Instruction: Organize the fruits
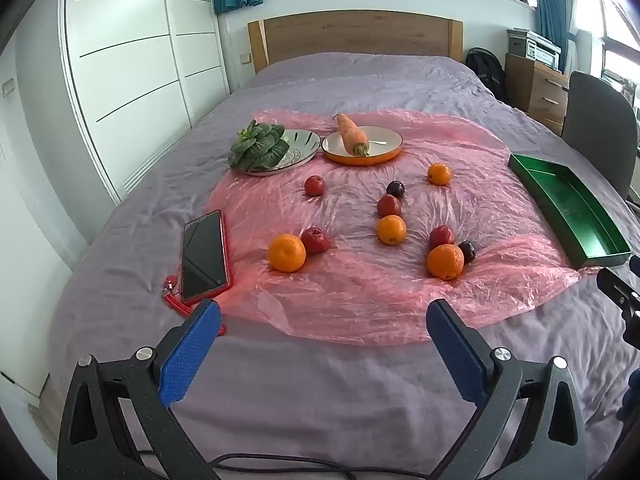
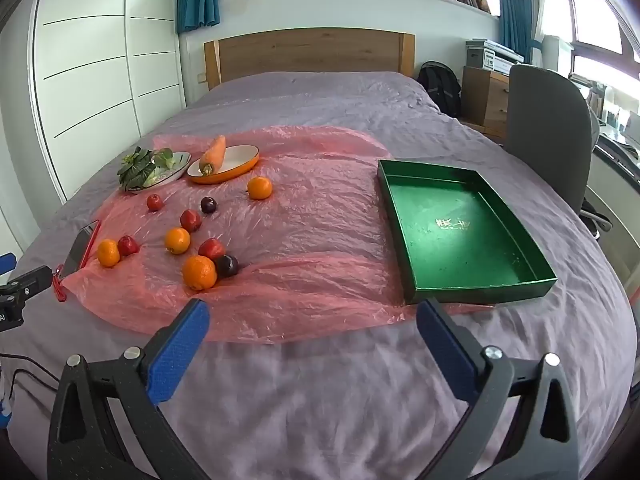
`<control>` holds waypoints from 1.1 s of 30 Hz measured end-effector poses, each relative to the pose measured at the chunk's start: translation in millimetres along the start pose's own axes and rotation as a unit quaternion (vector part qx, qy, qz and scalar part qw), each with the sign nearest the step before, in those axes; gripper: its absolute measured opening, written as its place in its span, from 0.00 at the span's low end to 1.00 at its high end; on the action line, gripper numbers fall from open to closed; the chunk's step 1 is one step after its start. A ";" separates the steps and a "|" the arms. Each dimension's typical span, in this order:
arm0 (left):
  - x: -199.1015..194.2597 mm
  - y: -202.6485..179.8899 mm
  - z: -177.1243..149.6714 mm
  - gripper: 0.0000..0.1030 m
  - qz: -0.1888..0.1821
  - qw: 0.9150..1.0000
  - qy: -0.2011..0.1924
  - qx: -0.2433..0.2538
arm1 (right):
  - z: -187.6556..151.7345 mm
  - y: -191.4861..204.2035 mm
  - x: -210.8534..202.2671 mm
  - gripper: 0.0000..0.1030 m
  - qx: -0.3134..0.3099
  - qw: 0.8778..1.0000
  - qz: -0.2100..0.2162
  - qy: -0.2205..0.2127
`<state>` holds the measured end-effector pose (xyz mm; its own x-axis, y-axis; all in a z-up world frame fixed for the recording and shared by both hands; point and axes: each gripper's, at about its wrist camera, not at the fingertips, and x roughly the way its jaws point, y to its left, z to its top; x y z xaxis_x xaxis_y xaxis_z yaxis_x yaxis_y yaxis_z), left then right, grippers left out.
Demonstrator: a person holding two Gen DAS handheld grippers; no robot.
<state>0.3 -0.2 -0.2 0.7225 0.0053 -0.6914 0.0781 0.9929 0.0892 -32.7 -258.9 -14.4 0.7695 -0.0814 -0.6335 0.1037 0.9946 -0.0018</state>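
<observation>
Both tongs wide open above the bed, nothing held.

We hold the left tongs (image 1: 323,314) and right tongs (image 2: 313,314) fully spread over the purple bed (image 1: 320,392). Oranges (image 1: 287,253), red apples (image 1: 389,205) and dark plums (image 1: 395,189) lie scattered on the pink plastic sheet (image 2: 320,280); the green tray (image 2: 404,208) sits at its right edge.

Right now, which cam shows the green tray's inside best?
Right wrist view: the green tray sits whole in frame, its floor, all four walls and a pale marking on the bottom visible, nothing in it. The left wrist view catches the same tray at the right edge, foreshortened, floor only partly readable.
</observation>
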 end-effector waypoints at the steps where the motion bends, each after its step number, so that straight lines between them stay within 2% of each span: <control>1: 0.1 -0.4 0.0 0.98 0.002 1.000 0.000 0.001 | -0.1 0.0 0.3 1.00 -0.002 1.000 0.000 0.001; 6: -5.1 -11.0 -6.0 0.98 0.008 1.000 -0.002 0.006 | -0.8 4.2 2.4 1.00 -0.005 1.000 0.001 0.000; 15: 3.2 -0.5 -2.9 0.98 -0.003 1.000 0.004 -0.002 | 0.5 1.6 -4.4 1.00 0.007 1.000 0.001 0.000; 33: 4.7 -1.4 -3.3 0.98 0.006 1.000 0.005 0.000 | -0.3 -4.5 0.7 1.00 0.019 1.000 0.002 0.001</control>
<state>1.4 -1.2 -5.9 0.7157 0.0177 -0.6981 0.0697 0.9929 0.0967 -32.8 -263.5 -15.1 0.7686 -0.0781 -0.6350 0.1256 0.9916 0.0301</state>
